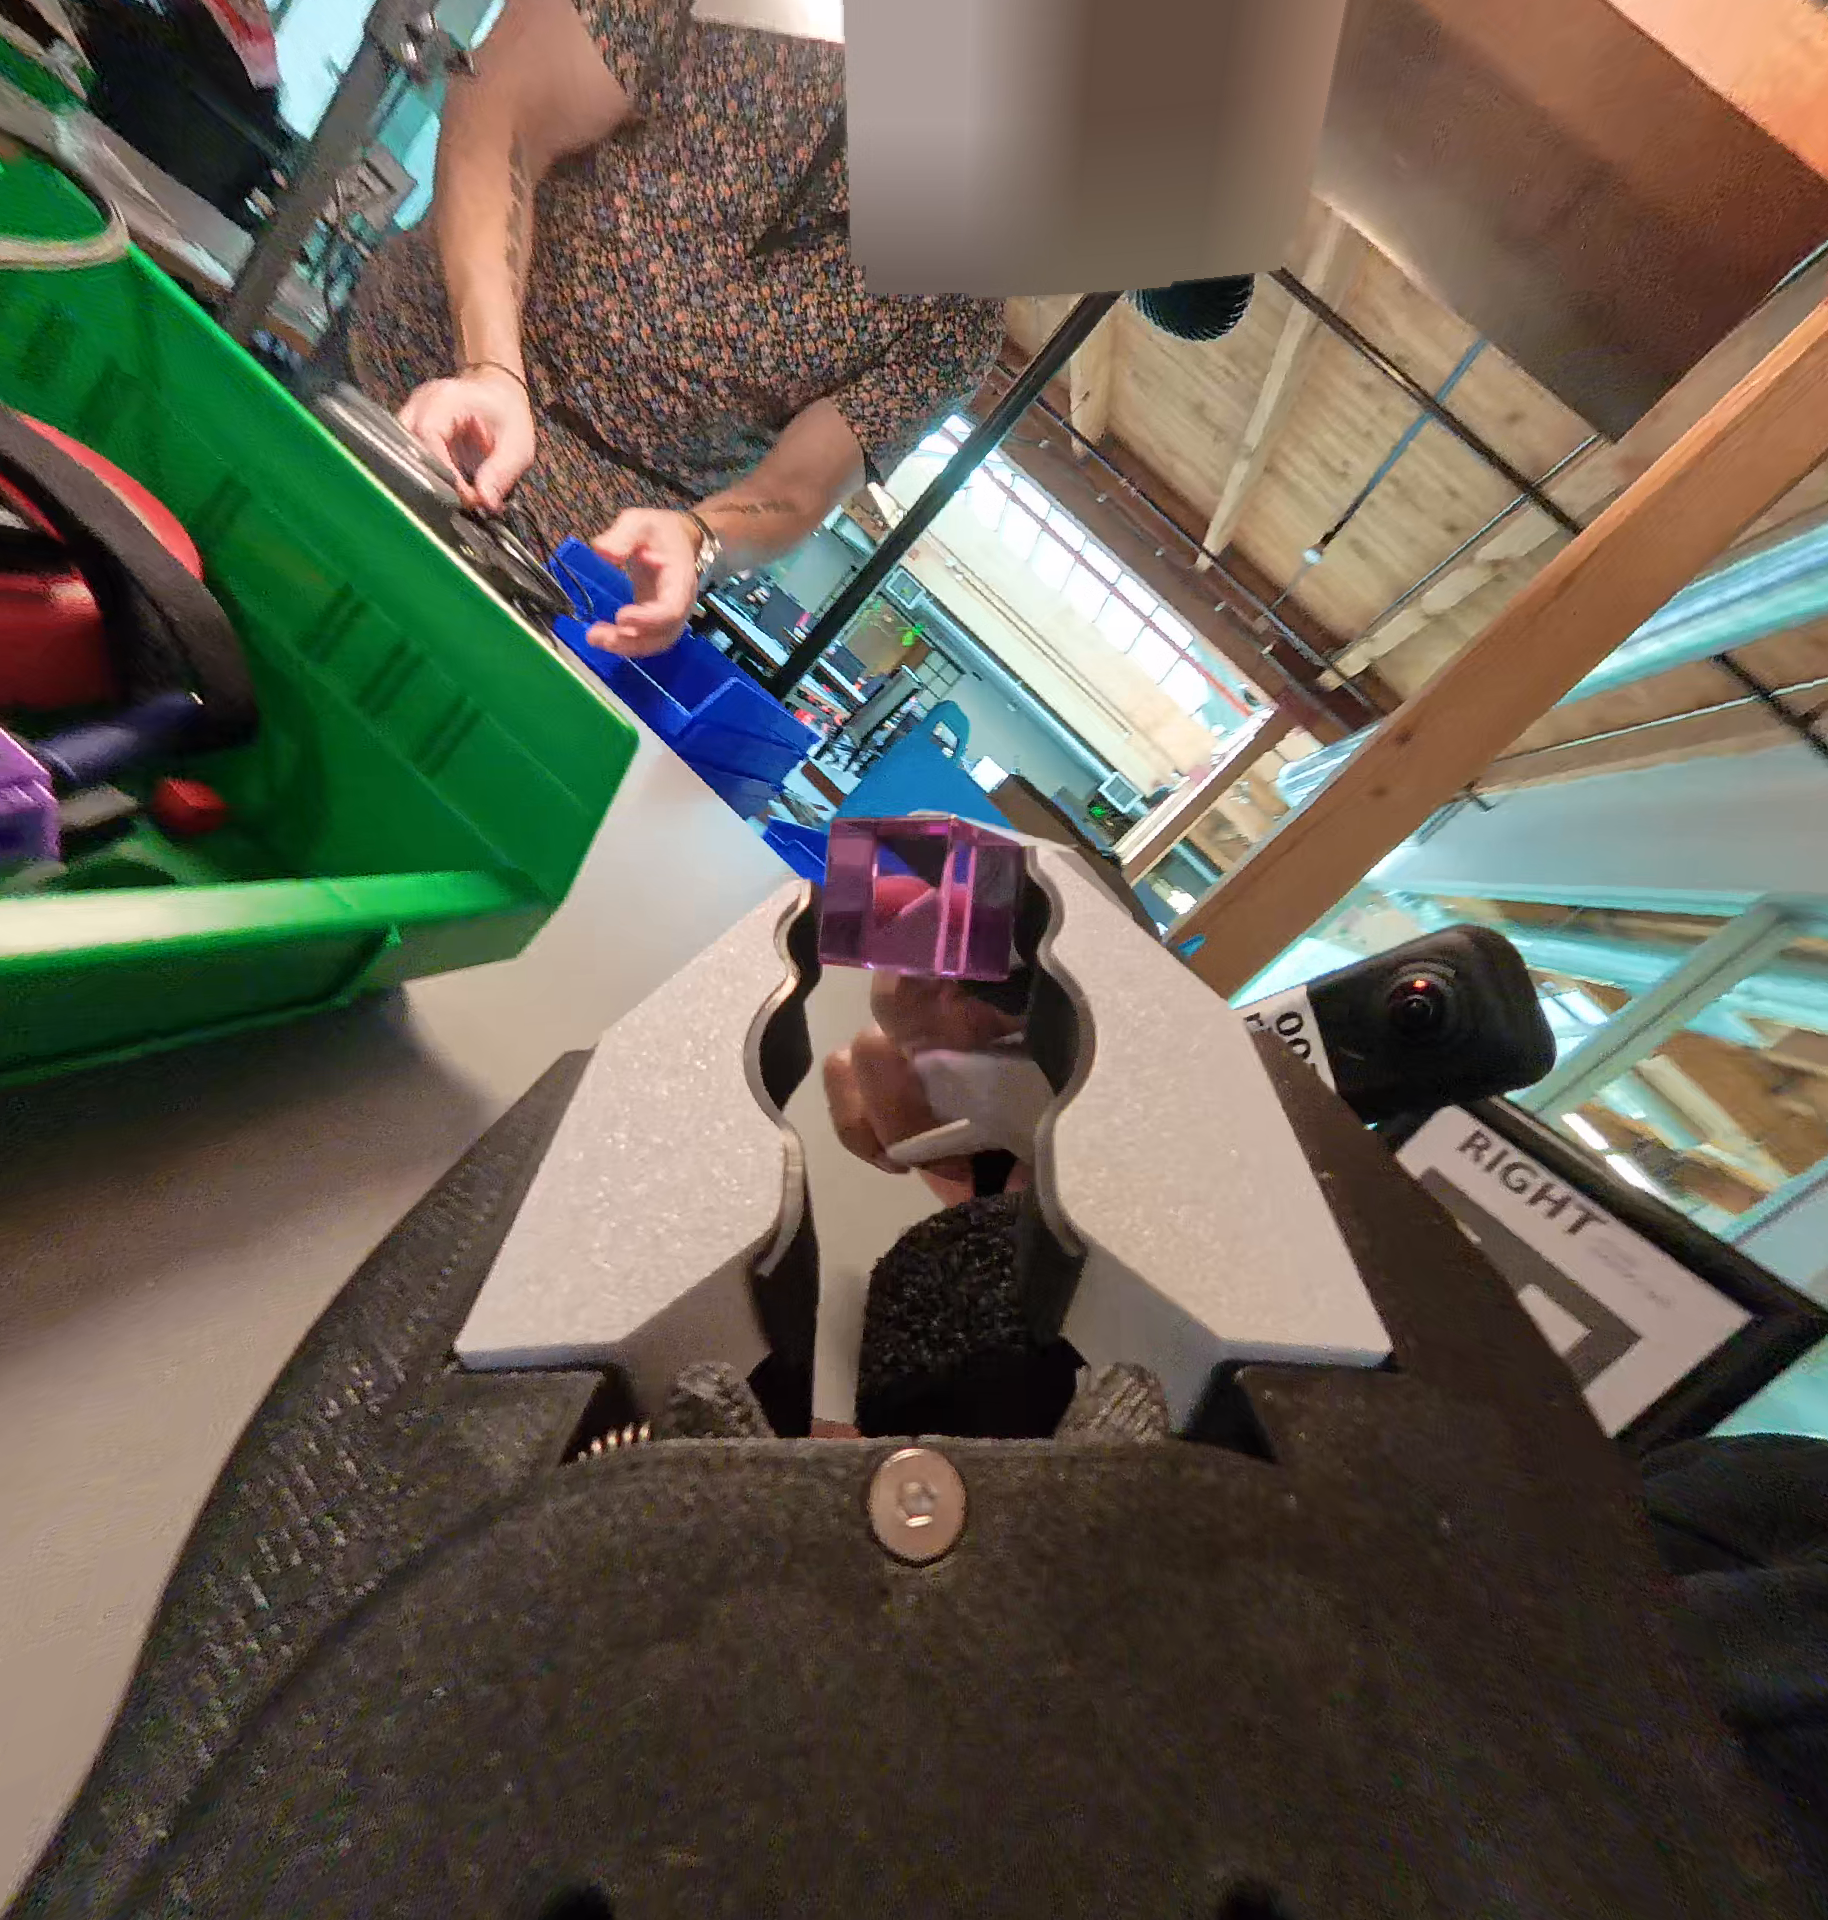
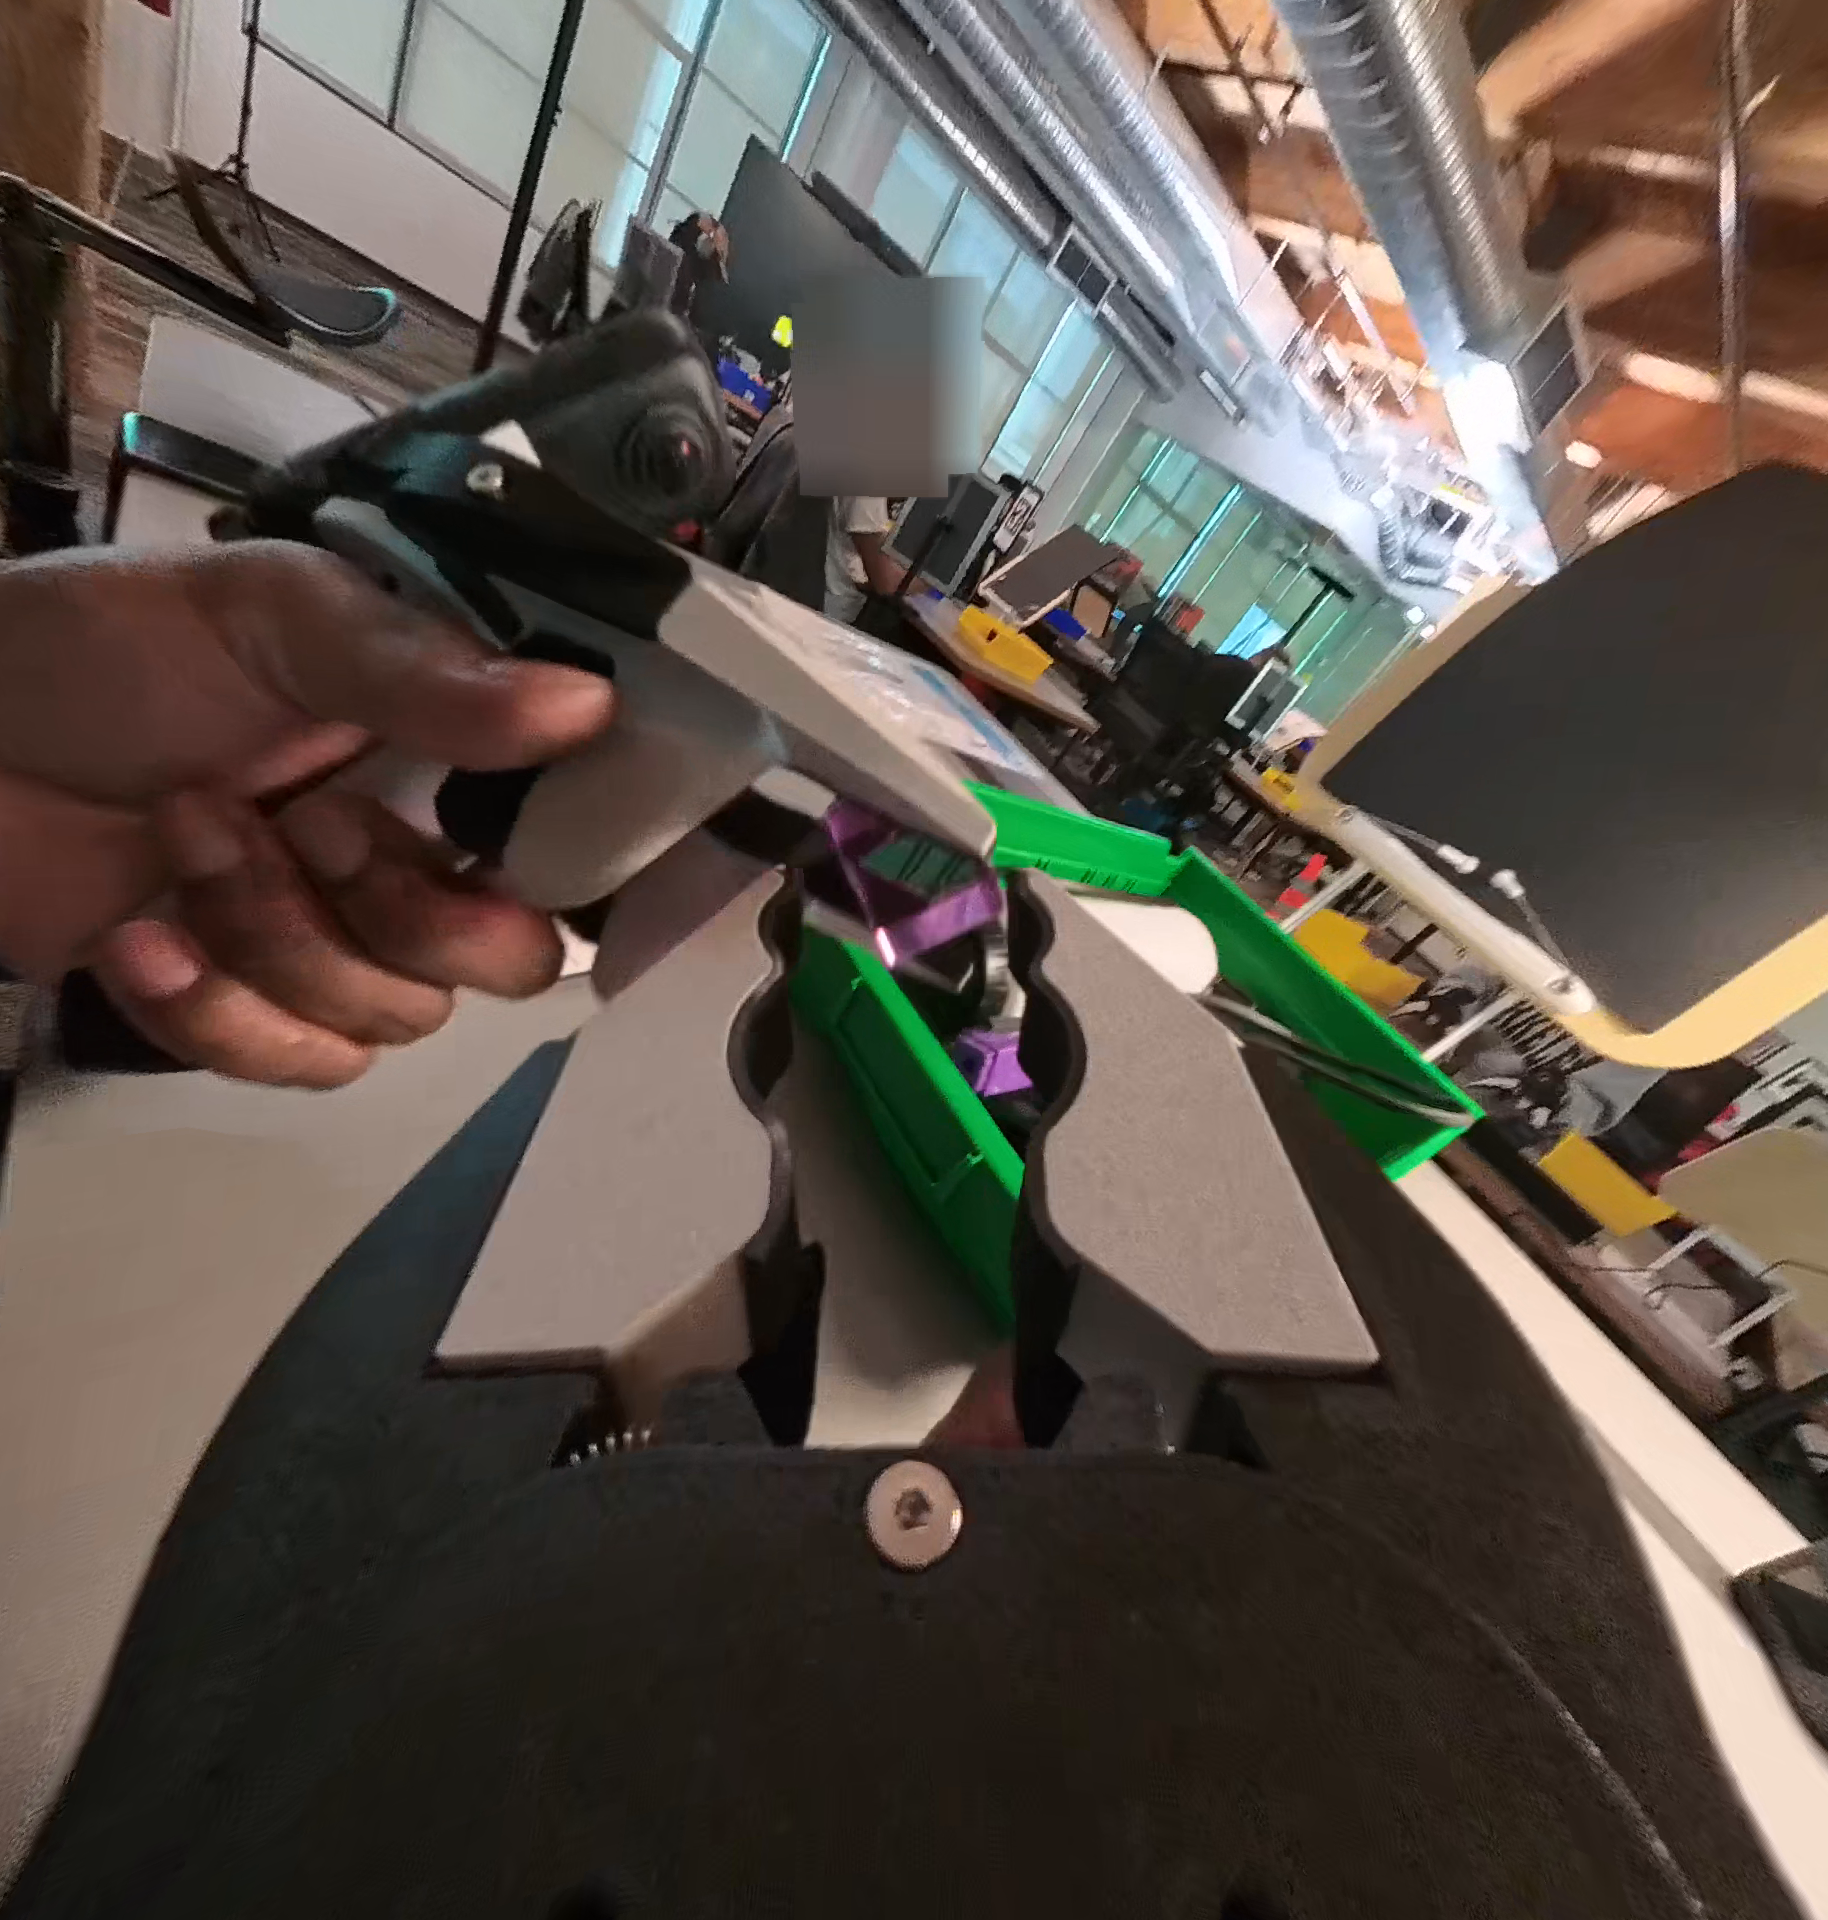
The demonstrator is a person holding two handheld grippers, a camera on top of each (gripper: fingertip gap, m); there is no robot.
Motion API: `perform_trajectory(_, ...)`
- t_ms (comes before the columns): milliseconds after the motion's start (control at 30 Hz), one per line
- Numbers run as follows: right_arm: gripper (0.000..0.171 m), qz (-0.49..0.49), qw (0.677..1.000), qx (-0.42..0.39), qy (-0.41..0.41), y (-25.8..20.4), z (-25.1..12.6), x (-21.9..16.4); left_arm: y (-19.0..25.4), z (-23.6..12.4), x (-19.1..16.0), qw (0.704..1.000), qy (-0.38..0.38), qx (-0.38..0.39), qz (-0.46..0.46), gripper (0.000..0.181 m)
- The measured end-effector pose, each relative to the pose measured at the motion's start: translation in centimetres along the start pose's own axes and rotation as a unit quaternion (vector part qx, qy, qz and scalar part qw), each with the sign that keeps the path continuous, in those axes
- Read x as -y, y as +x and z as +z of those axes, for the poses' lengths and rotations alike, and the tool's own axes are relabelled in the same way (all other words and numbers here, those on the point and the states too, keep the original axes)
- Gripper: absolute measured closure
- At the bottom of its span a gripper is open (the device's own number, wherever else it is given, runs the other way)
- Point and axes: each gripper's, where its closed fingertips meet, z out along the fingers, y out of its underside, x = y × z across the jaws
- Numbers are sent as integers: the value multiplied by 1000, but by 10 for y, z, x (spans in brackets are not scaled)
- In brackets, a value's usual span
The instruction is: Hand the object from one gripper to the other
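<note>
In the left wrist view the left gripper [image 1: 925, 914] points up and forward over the pale table [image 1: 214, 1195], its two grey fingers [image 1: 681, 1122] drawn in until their tips pinch a clear purple cube [image 1: 920, 899]; below the tips the scalloped inner edges leave a gap, through which a hand and part of the right gripper's handle show. The right gripper's black camera [image 1: 1435, 1013] and white labelled body sit just beyond the left gripper's right-hand finger. In the right wrist view the right gripper [image 2: 905, 935] has its own grey fingers [image 2: 1170, 1143] set apart with the same purple cube [image 2: 915, 899] between their tips; whether its pads press on the cube cannot be told. The left gripper [image 2: 889, 831] comes in from the upper left across those tips, tilted downward, and a hand [image 2: 255, 800] wraps its handle with the thumb laid along the top and the fingers curled beneath. Beyond the grippers a green bin [image 2: 1305, 977] stands on the table with a purple part [image 2: 993, 1065] inside. Farther off, past the bin, a person in a patterned garment [image 1: 681, 260] works with both hands beside blue bins [image 1: 712, 707].
</note>
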Motion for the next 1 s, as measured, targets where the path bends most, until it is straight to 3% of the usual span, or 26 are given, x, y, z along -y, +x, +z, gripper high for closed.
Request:
perform_trajectory(133,141,-43,999,-21,11,2,2,4,4,4,-10,998,-14,-31,-57,144)
perform_trajectory(233,141,-46,999,-10,5,3,-1,2,6,4,-14,997,-50,-38,-50,145)
perform_trajectory(367,142,-80,995,-37,-54,14,-3,-9,-4,-4,-2,995,-65,32,74,142)
perform_trajectory(500,142,-128,984,-48,-118,13,1,-20,-12,-11,0,956,-104,129,242,137)
perform_trajectory(733,142,-207,965,-19,-157,-10,9,-28,-26,-8,-22,916,-163,185,317,146)
perform_trajectory(867,140,-191,972,-30,-133,-6,8,-22,-24,-7,-16,942,-136,150,268,152)
perform_trajectory(1000,133,-90,988,-82,-92,9,7,-12,-18,-6,2,984,-60,85,146,151)
